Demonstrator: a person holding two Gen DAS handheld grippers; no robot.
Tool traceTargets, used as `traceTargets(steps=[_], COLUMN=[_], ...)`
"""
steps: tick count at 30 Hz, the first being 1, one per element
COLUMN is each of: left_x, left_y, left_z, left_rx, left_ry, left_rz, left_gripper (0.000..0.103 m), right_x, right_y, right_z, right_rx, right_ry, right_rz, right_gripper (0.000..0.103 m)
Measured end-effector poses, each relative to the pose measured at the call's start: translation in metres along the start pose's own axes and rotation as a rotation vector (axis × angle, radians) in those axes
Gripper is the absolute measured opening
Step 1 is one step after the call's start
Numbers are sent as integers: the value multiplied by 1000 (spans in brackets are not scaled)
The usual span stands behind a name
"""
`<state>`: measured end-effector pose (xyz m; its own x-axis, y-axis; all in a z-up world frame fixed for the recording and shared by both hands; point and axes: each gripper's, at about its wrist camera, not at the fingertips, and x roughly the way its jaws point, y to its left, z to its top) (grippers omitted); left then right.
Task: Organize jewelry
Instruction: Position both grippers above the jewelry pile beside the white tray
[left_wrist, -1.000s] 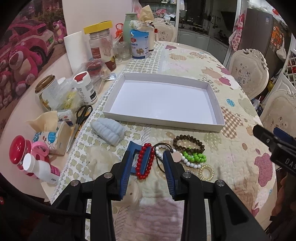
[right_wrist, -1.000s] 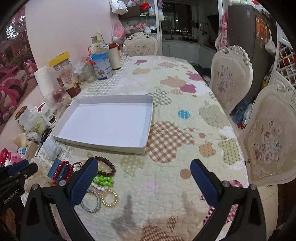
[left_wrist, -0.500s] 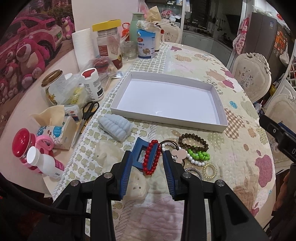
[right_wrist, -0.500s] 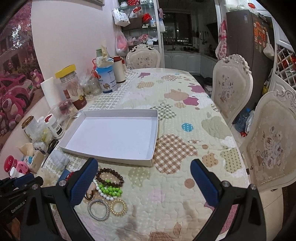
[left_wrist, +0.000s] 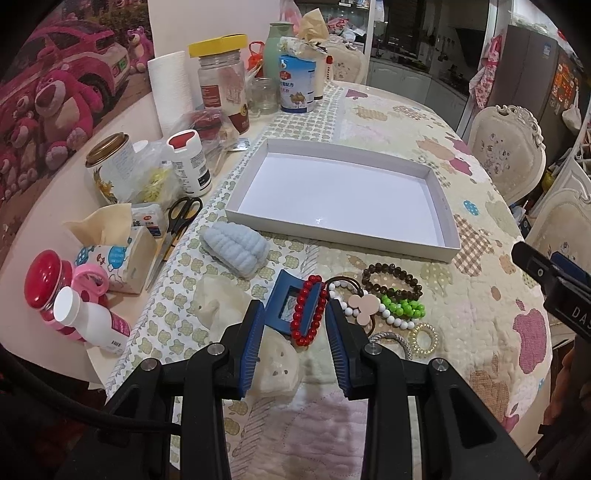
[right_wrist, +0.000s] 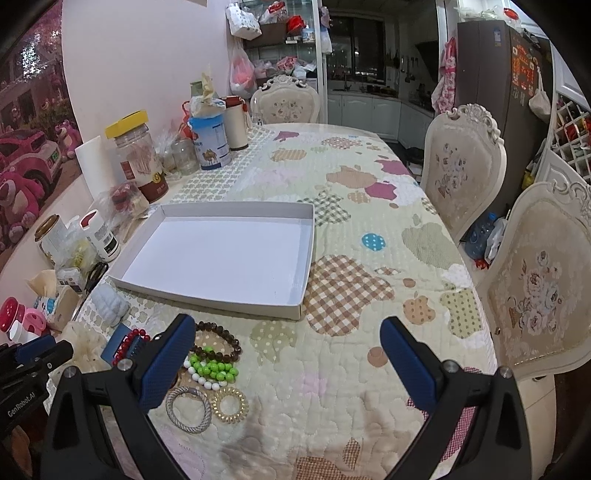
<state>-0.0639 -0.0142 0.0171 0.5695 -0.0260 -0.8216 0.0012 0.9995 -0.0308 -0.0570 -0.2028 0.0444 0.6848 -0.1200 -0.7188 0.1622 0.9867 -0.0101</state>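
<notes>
On the quilted table (right_wrist: 343, 373), perhaps 7 bracelets (right_wrist: 212, 367); left claw (left_wrist: 295, 325) and right claw (right_wrist: 288, 354) open, empty.

right hand-held gripper (right_wrist: 288, 354) wide open above quilted table (right_wrist: 369, 206); bracelets (right_wrist: 210, 365) near white tray (right_wrist: 299, 295).
</notes>
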Motion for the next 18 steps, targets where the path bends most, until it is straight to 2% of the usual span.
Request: traceTargets(steps=[18], left_x=[5], left_y=[17], left_z=[3], left_rx=[-35], left_ry=[10], left_rz=[32], left_gripper=[29], right_x=[6], right_y=[12], right_z=[-5], right_rx=[-50], right_ry=[28], right_rz=[18], right_gripper=[102])
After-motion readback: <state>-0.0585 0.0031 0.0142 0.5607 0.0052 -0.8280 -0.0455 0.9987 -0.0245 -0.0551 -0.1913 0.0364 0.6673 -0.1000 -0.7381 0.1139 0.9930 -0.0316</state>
